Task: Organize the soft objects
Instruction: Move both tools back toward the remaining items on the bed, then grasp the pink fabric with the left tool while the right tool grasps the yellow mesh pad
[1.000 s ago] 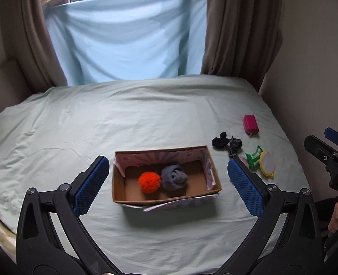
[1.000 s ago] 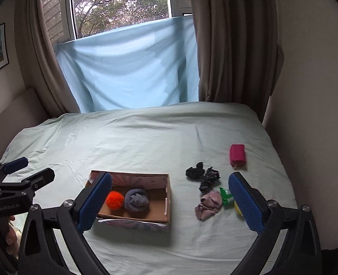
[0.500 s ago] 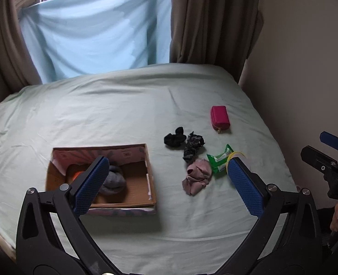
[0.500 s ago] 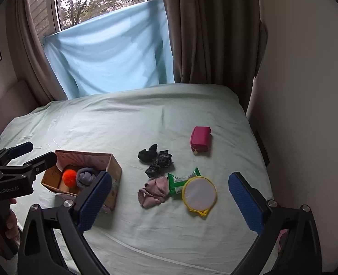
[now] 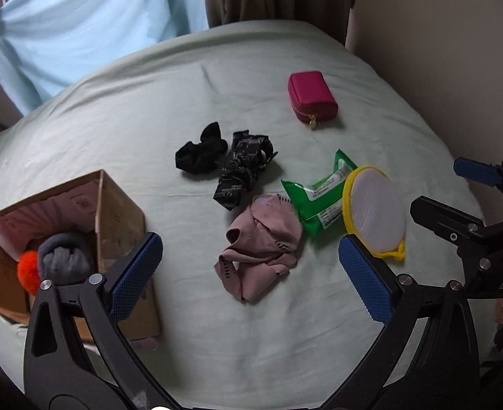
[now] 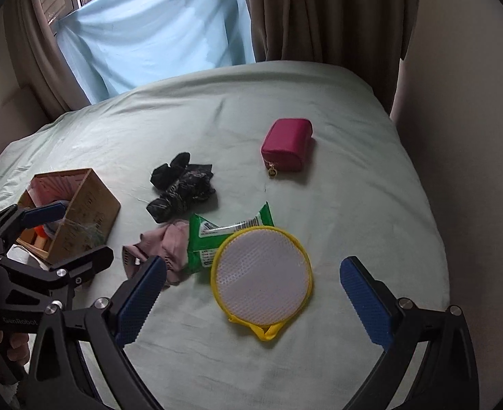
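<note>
Leftmost, near the bed's (image 5: 319, 358) left edge, sits the cardboard box (image 5: 121, 205), already holding an orange pom-pom (image 5: 27, 273) and a grey rolled sock (image 5: 63, 259). Next along, toward the middle of the bed, the black scrunchie (image 5: 200, 153) touches a dark patterned cloth (image 5: 244, 167), and just in front of them lies the crumpled pink cloth (image 5: 261, 249), its right edge against a green wipes packet (image 5: 316, 201). A round yellow-rimmed mesh pouch (image 6: 261, 273) overlaps that packet, and a pink zip pouch (image 6: 287, 145) lies apart toward the far right edge. Both claws hang empty with fingers spread wide: the left claw (image 5: 248, 273) frames the pink cloth, the right claw (image 6: 251, 304) frames the mesh pouch. Judging by this, the step in hand is reaching for the next soft item; the left claw would need to drop onto the pink cloth, pinch a raised fold, and carry it to the box.
</note>
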